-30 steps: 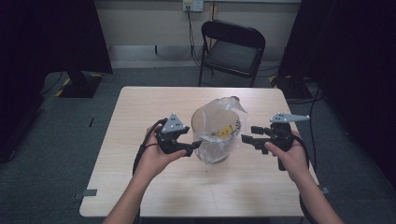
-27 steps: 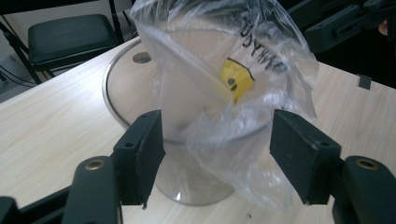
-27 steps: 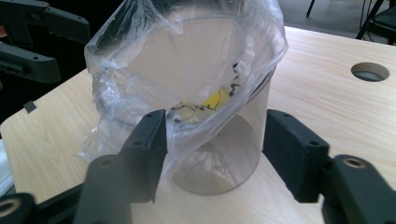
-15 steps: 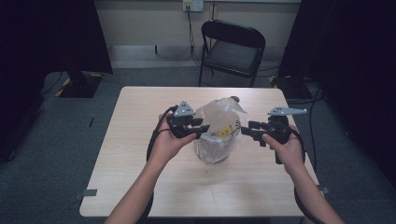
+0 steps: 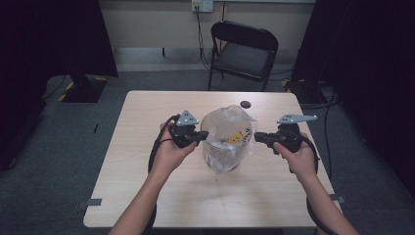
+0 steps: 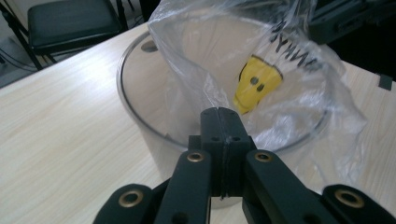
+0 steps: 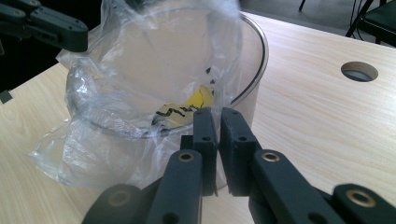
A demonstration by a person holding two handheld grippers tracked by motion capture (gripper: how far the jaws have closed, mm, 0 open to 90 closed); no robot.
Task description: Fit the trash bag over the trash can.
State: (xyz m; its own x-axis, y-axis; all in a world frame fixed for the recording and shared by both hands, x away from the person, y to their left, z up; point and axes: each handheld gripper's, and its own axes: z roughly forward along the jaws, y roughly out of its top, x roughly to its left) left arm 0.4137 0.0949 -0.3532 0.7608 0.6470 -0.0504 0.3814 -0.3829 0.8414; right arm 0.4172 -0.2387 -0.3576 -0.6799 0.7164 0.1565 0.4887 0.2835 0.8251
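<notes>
2 claws work here on 1 clear plastic bag (image 5: 230,134), which sits inside a round transparent container (image 5: 222,159) near the middle of the table (image 5: 147,196). The left claw (image 6: 219,123) has just been closing and its jaws now stand together, with a fold of the bag film pinched between them at the near rim. The right claw (image 7: 218,123) has also just been closing; its jaws are almost together and the thin film on the opposite side of the bag seems caught between them, though a narrow gap shows lower down. I judge that the 2 grips are placed on opposite edges so that the mouth of the bag can be pulled wide and folded over the rim of the container, like a liner. At this moment the bag stands up loosely, partly inside and partly hanging over the outside wall. Inside the container I see no loose contents, only the crumpled film with a yellow print (image 6: 258,84) and black letters on it.
</notes>
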